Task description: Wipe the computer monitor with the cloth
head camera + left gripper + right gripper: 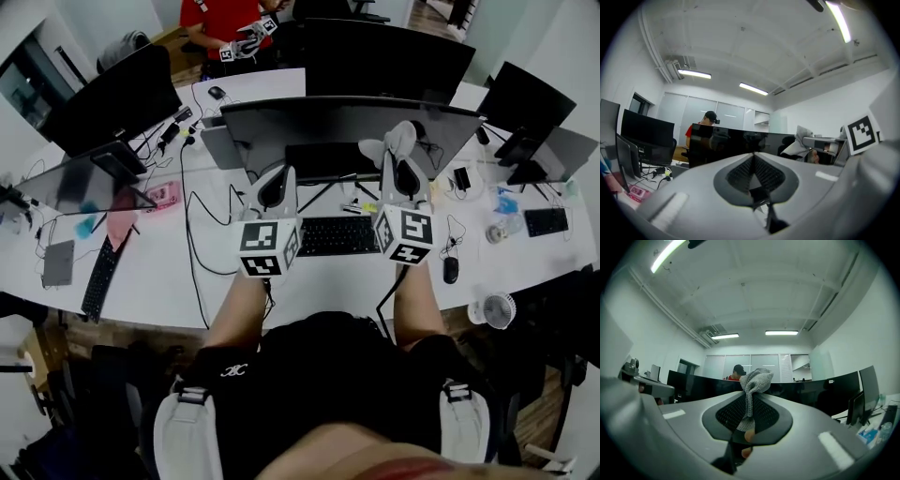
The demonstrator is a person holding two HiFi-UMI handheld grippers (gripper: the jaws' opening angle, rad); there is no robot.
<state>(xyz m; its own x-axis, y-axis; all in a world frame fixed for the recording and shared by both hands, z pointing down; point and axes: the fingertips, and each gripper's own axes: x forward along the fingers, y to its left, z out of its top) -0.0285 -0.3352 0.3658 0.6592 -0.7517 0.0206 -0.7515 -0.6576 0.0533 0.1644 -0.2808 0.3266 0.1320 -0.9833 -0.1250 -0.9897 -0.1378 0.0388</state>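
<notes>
- The cloth, a grey knitted piece, is pinched between the jaws of the right gripper. A bunched end stands up beyond the jaw tips.
- In the head view the cloth is seen at the tip of the right gripper, over the upper edge of the computer monitor. Contact with the screen cannot be confirmed.
- The monitor is placed directly ahead of both pairs of jaws. Its long axis runs from side to side, square across the line along which the jaws point, so a wipe would be expected to travel sideways along it.
- The right gripper is judged the nearer one to the screen, being carried slightly further forward, right of the monitor's middle.
- The left gripper is pressed together with nothing held in it. In the head view it is held beside the right one, further left along the screen.
- Both forearms are stretched forward above the keyboard, with the marker cubes turned back toward the person.
- A mouse is left on the desk, behind and to the right of the right gripper.
</notes>
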